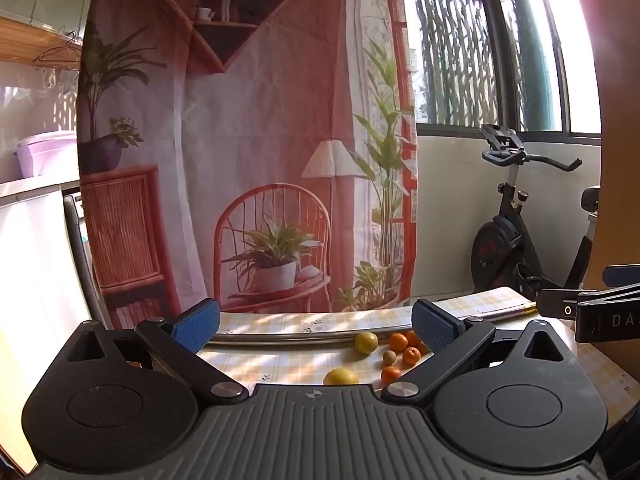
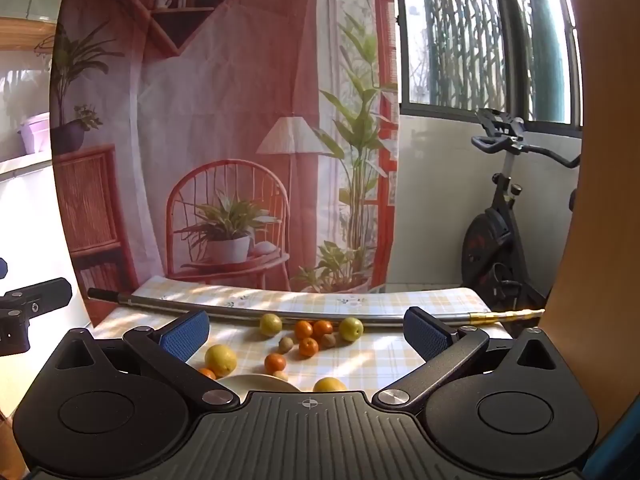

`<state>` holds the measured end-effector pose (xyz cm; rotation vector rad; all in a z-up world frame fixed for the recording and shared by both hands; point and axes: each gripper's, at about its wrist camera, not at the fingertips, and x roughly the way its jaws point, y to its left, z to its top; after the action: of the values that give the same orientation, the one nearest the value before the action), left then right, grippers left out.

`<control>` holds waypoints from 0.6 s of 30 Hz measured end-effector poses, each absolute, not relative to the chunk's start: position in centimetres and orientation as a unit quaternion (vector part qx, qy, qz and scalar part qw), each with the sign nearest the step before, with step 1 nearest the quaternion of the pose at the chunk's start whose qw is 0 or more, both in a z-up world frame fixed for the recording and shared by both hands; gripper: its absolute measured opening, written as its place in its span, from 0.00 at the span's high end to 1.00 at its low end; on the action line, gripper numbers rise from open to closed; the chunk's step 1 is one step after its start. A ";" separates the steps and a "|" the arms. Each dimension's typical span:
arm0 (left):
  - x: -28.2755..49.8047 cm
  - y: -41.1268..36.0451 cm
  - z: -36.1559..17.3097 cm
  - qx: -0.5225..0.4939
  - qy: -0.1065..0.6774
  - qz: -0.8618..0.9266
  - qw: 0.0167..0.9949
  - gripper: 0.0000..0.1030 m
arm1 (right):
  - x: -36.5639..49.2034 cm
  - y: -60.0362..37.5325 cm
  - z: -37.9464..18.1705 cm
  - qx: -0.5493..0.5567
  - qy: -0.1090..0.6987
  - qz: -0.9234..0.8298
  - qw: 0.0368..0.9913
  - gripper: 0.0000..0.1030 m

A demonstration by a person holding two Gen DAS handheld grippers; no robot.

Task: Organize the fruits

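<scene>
Fruit lies loose on a yellow checked tablecloth (image 2: 380,356). In the right wrist view I see yellow lemons (image 2: 220,359) (image 2: 271,324) (image 2: 351,329) (image 2: 329,384), several small oranges (image 2: 308,347) (image 2: 275,362), and brown kiwis (image 2: 285,345). A pale plate (image 2: 256,382) shows just ahead of the right gripper (image 2: 306,332), which is open and empty above the fruit. The left gripper (image 1: 316,324) is open too, with lemons (image 1: 366,343) (image 1: 341,376) and oranges (image 1: 411,355) ahead between its fingers.
A long metal pole (image 2: 320,312) with a gold tip lies across the table behind the fruit. A printed cloth backdrop (image 2: 224,120) hangs beyond the far edge. An exercise bike (image 2: 500,232) stands at the right by the window. The other gripper's body (image 1: 592,312) shows at the right.
</scene>
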<state>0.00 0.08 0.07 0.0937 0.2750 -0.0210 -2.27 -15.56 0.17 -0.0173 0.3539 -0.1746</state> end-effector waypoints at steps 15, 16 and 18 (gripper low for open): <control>-0.3 0.3 0.2 0.042 0.124 -0.005 0.991 0.00 | -2.5 -15.7 0.5 -0.009 0.175 -0.087 0.981 0.00; -0.3 0.3 0.2 0.042 0.124 -0.005 0.991 0.00 | -2.4 -15.8 0.7 -0.009 0.174 -0.087 0.981 0.00; -0.4 0.2 0.2 0.043 0.123 -0.002 0.992 0.00 | -2.4 -15.9 1.0 -0.010 0.174 -0.087 0.981 0.00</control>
<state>-0.40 0.18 0.19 0.0854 0.2457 -0.0046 -2.43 -15.95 0.95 -0.0208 0.3497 -0.1753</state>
